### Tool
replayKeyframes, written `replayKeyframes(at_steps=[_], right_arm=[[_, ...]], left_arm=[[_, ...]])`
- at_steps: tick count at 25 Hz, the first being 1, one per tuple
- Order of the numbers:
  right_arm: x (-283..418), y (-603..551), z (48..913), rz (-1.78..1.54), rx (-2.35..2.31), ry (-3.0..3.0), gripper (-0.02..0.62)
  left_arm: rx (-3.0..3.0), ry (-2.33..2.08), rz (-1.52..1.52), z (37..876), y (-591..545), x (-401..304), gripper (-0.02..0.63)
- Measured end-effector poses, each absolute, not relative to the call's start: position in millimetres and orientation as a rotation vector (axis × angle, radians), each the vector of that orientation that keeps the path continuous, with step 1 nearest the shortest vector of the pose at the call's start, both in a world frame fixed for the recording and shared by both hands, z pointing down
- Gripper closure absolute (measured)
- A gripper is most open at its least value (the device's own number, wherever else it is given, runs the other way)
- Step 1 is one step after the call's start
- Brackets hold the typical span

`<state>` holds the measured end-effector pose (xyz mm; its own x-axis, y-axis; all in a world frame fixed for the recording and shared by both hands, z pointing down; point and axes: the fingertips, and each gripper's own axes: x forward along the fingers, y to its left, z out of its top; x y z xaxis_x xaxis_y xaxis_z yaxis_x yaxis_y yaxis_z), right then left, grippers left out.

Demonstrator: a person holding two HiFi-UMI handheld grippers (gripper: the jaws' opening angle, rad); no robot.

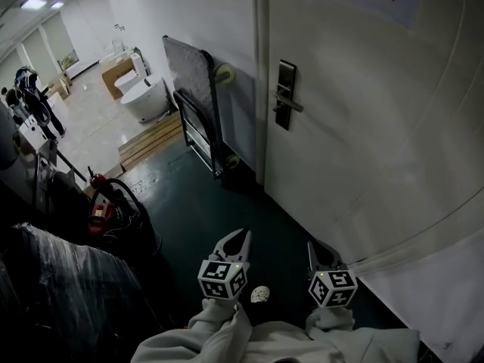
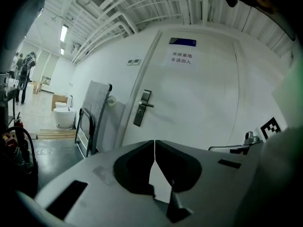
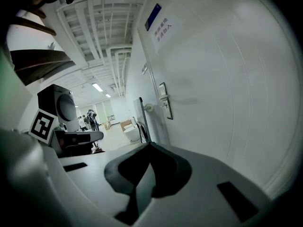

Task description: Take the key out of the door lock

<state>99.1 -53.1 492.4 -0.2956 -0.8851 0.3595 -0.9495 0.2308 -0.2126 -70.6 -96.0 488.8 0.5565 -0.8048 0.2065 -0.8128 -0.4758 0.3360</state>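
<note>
The white door (image 1: 363, 127) fills the right of the head view. Its dark lock plate with a lever handle (image 1: 284, 95) sits well ahead of both grippers; a key is too small to make out there. My left gripper (image 1: 237, 237) and right gripper (image 1: 311, 249) hang low near the bottom edge, side by side over the dark floor, far from the lock. Both are shut with nothing between the jaws. In the left gripper view the shut tips (image 2: 155, 142) point toward the lock plate (image 2: 143, 109). The right gripper's shut tips (image 3: 149, 144) sit below the lock plate (image 3: 164, 100).
A folded trolley with a grey panel (image 1: 198, 119) leans on the wall left of the door. Beyond it are wooden planks (image 1: 151, 138) and a white tub (image 1: 145, 97). Red gear with hoses (image 1: 106, 203) and a plastic-wrapped bulk (image 1: 68, 278) stand at left. People (image 1: 30, 97) are far back.
</note>
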Motion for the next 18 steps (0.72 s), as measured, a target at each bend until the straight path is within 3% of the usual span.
replayKeyframes(at_steps=[18], right_arm=[[86, -107, 512, 0.626, 1.794, -2.294, 0.543]], left_arm=[[2.406, -1.243, 0.079, 515, -150, -75, 0.589]])
